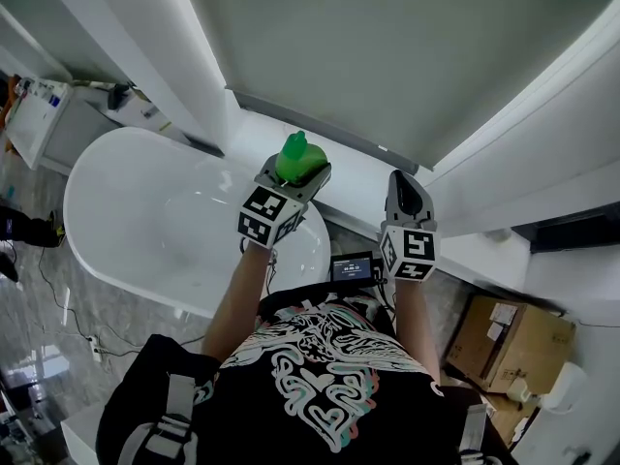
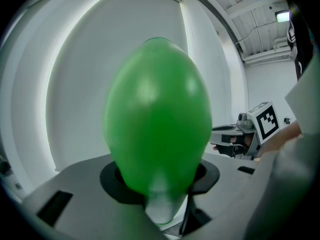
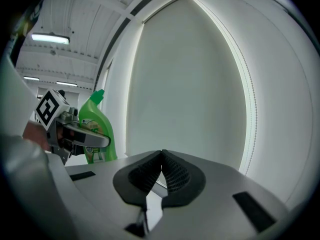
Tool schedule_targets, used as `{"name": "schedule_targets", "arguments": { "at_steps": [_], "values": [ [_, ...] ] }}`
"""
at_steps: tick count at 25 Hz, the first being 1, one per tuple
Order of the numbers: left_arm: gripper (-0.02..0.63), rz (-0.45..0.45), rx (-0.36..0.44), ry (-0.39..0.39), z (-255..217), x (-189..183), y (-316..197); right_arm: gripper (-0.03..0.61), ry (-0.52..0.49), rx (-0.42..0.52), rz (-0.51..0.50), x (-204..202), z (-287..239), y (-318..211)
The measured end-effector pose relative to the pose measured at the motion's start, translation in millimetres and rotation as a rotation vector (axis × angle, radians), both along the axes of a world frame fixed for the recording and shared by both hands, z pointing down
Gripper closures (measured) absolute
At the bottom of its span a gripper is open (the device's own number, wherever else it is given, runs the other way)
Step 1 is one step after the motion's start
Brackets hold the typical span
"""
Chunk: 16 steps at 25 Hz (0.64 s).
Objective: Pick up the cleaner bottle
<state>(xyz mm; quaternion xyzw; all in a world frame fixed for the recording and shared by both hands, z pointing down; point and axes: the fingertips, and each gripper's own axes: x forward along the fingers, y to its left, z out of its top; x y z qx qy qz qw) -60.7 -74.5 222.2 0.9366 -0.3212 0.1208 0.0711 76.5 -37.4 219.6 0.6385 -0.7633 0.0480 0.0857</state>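
Note:
The green cleaner bottle [image 1: 296,159] is upright in my left gripper [image 1: 294,180], which is shut on it. In the left gripper view the cleaner bottle [image 2: 157,129] fills the middle, and its body sits between the dark pads. From the right gripper view the cleaner bottle [image 3: 96,129] shows at the left, held in the air by the left gripper [image 3: 82,140], with its label partly hidden by a jaw. My right gripper [image 1: 407,190] is held beside it at the right, shut, with nothing between its pads [image 3: 172,171]. The right gripper [image 2: 235,136] also shows in the left gripper view.
A white bathtub [image 1: 126,211] lies below and left of the grippers. A white ledge [image 1: 363,187] runs under a big pale window blind [image 1: 407,56]. A small screen [image 1: 352,267] sits near the person's chest. A cardboard box [image 1: 513,337] stands at the lower right.

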Motion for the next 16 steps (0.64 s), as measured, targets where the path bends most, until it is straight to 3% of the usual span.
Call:
{"name": "schedule_targets", "arguments": {
  "at_steps": [16],
  "values": [
    [0.417,-0.03,-0.025,0.002,9.5,-2.0,-1.7,0.551,-0.01,-0.01,-0.003,6.0,8.6,-4.8]
  ]
}}
